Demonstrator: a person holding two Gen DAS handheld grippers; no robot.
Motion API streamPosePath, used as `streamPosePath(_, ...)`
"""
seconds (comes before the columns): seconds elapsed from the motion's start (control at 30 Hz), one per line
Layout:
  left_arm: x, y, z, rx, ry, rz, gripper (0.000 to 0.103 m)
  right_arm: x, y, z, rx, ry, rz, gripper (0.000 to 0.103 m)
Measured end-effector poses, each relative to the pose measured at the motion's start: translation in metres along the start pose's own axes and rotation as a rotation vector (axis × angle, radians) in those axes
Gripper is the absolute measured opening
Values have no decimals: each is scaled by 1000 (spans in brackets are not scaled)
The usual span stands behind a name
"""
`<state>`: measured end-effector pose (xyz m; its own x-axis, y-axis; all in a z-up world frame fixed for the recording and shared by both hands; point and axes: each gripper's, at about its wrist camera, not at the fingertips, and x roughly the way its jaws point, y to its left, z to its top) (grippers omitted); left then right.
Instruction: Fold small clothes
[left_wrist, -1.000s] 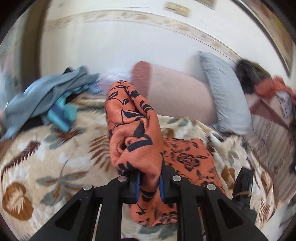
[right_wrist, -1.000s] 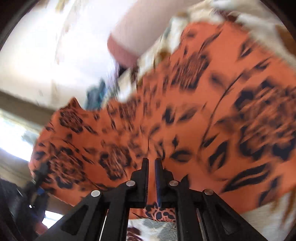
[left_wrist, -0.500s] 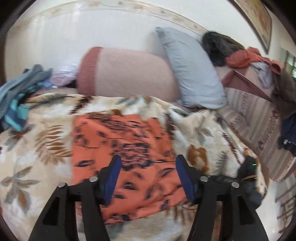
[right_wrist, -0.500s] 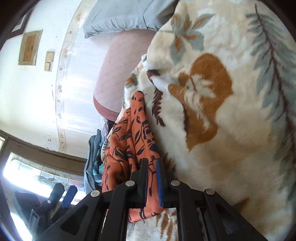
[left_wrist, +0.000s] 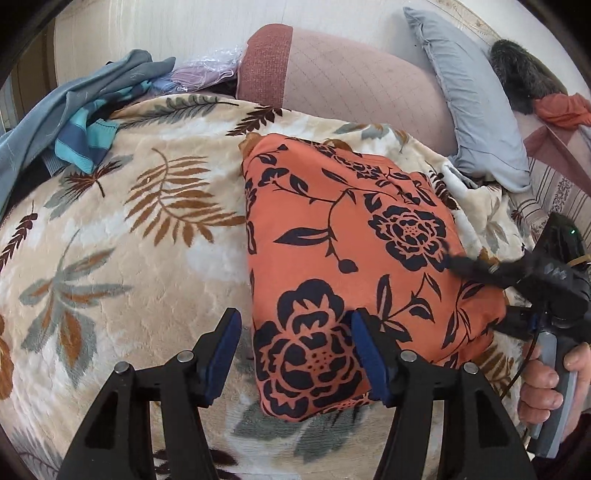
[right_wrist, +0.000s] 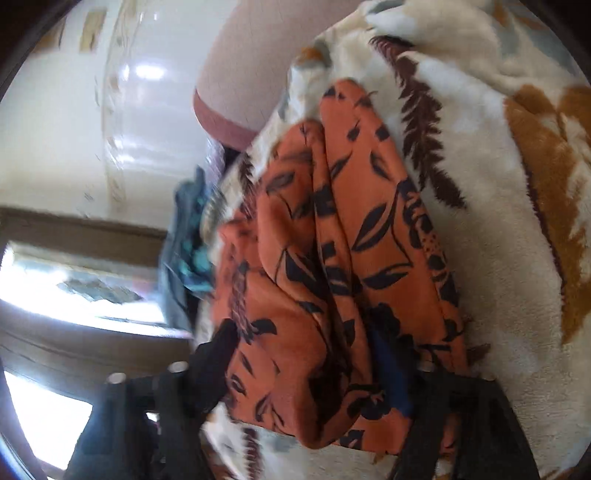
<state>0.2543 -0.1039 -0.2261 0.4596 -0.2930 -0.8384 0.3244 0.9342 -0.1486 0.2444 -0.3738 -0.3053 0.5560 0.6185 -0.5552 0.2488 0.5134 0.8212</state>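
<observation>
An orange cloth with a black flower print (left_wrist: 354, 258) lies folded into a rough rectangle on the leaf-patterned blanket (left_wrist: 129, 240). My left gripper (left_wrist: 295, 350) is open and empty, just above the cloth's near edge. My right gripper (left_wrist: 476, 291) shows at the cloth's right edge, held by a hand. In the right wrist view the cloth (right_wrist: 332, 277) lies bunched in folds between the spread fingers of the right gripper (right_wrist: 310, 354), which is open; the view is blurred.
A heap of blue and teal clothes (left_wrist: 74, 107) lies at the back left. A pink bolster (left_wrist: 351, 85) and a grey-blue pillow (left_wrist: 472, 99) stand against the wall. More clothes (left_wrist: 557, 110) are piled at the far right.
The left gripper let go of the cloth and opened, leaving it folded flat. The right gripper, shut on the cloth's edge until half a second ago, has now opened.
</observation>
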Motion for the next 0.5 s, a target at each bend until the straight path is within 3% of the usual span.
streamPosePath(0.03, -2, -2, 1, 6, -4, -2, 63, 0, 7, -3, -47, 5, -38, 26)
streamPosePath(0.1, -9, -7, 3, 20, -20, -8, 63, -14, 22, -7, -94, -21, -36, 20)
streamPosePath(0.2, -15, -18, 6, 47, -43, -29, 63, -53, 38, -16, -180, -126, -43, 19)
streamPosePath(0.3, -7, -36, 3, 97, -21, -24, 63, -87, 40, -28, -269, -251, -121, 19)
streamPosePath(0.33, 2, -42, 1, 115, 7, 2, 63, -85, 34, -29, -273, -245, -149, 19)
streamPosePath(0.37, 15, -47, -2, 138, 55, 53, 65, -75, 19, -26, -245, -184, -153, 19)
streamPosePath(0.43, 34, -51, -7, 169, 101, 128, 72, -39, -19, -16, -88, -4, -164, 24)
streamPosePath(0.47, 33, -50, -7, 154, 87, 123, 72, -34, -40, -17, 10, 0, -132, 32)
streamPosePath(0.5, 30, -48, -6, 139, 88, 112, 72, -39, -52, -19, 70, -34, -46, 34)
